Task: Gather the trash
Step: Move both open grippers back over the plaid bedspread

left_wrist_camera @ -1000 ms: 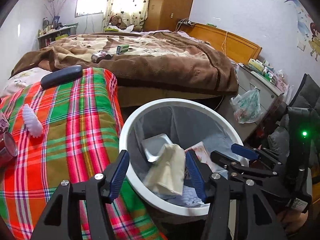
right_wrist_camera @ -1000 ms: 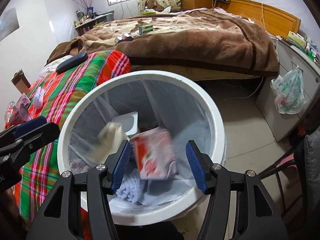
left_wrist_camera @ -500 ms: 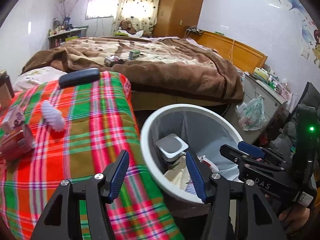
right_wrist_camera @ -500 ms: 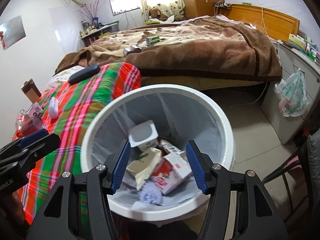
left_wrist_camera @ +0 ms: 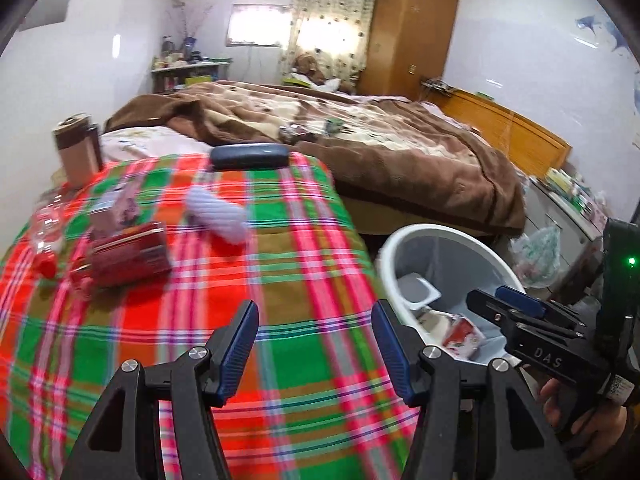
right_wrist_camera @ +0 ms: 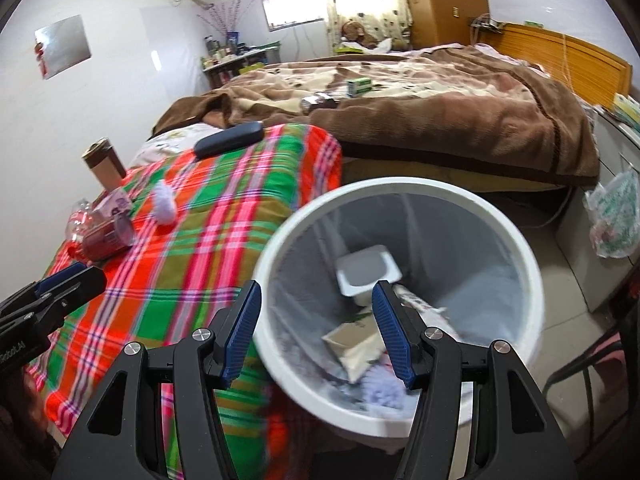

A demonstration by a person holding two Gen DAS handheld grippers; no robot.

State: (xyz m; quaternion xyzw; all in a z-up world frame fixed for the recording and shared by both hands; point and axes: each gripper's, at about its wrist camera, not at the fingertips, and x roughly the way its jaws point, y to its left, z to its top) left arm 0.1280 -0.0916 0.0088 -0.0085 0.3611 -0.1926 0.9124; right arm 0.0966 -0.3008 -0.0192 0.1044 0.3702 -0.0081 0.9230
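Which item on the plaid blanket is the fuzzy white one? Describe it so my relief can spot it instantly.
Start at the red-and-green plaid blanket left of the white trash bin. Near its far end, short of the dark blue case, lies the fuzzy white piece. Unlike the red can left of it, it is pale and ribbed.

In the left wrist view the plaid-covered table (left_wrist_camera: 304, 320) is smeared by motion, and the red cup (left_wrist_camera: 128, 254) and white fluffy thing (left_wrist_camera: 218, 216) on it are too blurred to identify. The bin (left_wrist_camera: 394, 248) is partly hidden behind the right gripper (left_wrist_camera: 520, 312). In the right wrist view the bin's (right_wrist_camera: 516, 248) near rim is blurred, its litter indistinct, and the left gripper (right_wrist_camera: 52, 292) is cut off at the left edge.
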